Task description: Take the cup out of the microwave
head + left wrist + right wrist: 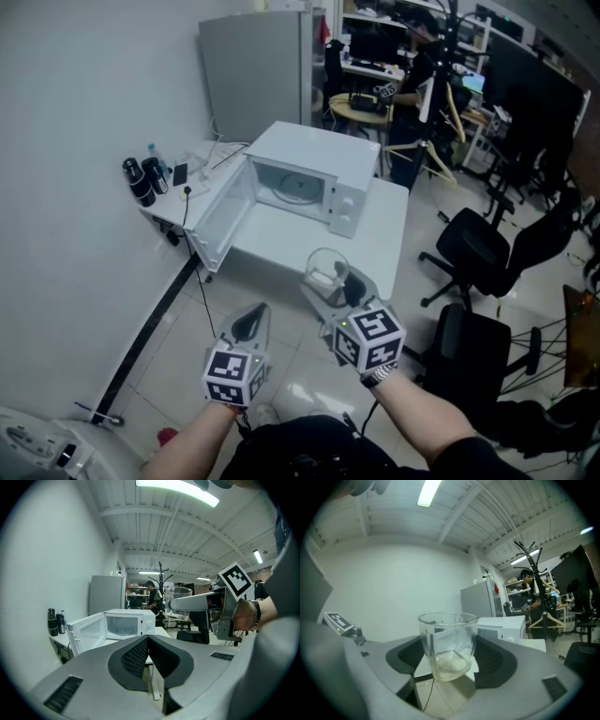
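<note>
A clear glass cup (449, 644) stands upright between the jaws of my right gripper (450, 654), which is shut on it. The head view shows that cup (326, 270) held in the air in front of the white table (384, 234), with my right gripper (330, 284) around it. The white microwave (305, 176) sits on the table with its door (223, 214) swung wide to the left and its chamber showing only the turntable. My left gripper (249, 328) hangs lower and to the left, shut with nothing in it. In the left gripper view the jaws meet (149, 660).
Dark bottles (141, 180) and cables lie on the table's left end by the wall. A grey cabinet (253, 70) stands behind the microwave. Black office chairs (487, 253) are to the right, and a person works at a desk (417, 80) farther back.
</note>
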Demonstrator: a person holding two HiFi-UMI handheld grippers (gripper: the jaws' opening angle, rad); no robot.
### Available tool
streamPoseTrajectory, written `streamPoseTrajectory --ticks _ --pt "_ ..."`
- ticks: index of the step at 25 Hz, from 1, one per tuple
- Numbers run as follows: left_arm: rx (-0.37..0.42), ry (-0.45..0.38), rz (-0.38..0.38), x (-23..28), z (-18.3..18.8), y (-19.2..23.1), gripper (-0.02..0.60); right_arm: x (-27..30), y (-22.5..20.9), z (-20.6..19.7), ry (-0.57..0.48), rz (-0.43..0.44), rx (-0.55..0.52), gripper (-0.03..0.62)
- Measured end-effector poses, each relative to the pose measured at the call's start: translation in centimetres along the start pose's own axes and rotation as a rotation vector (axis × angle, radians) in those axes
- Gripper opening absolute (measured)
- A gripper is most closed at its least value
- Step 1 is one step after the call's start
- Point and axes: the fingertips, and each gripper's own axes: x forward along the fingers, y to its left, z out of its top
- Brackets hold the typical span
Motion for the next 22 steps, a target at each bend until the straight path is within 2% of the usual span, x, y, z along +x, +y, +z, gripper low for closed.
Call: streamPoseTrajectory --ticks 6,22 --pt "0.0 -0.011 0.013 -0.4 0.2 0.2 -0.003 -0.7 0.6 0.1 -0.001 0.008 -0.008 0.362" --pt "0.012 -0.02 -0.036 -2.3 0.5 2.9 -0.003 -0.9 4.2 -0.3 -0.013 -0.042 0.002 0.36"
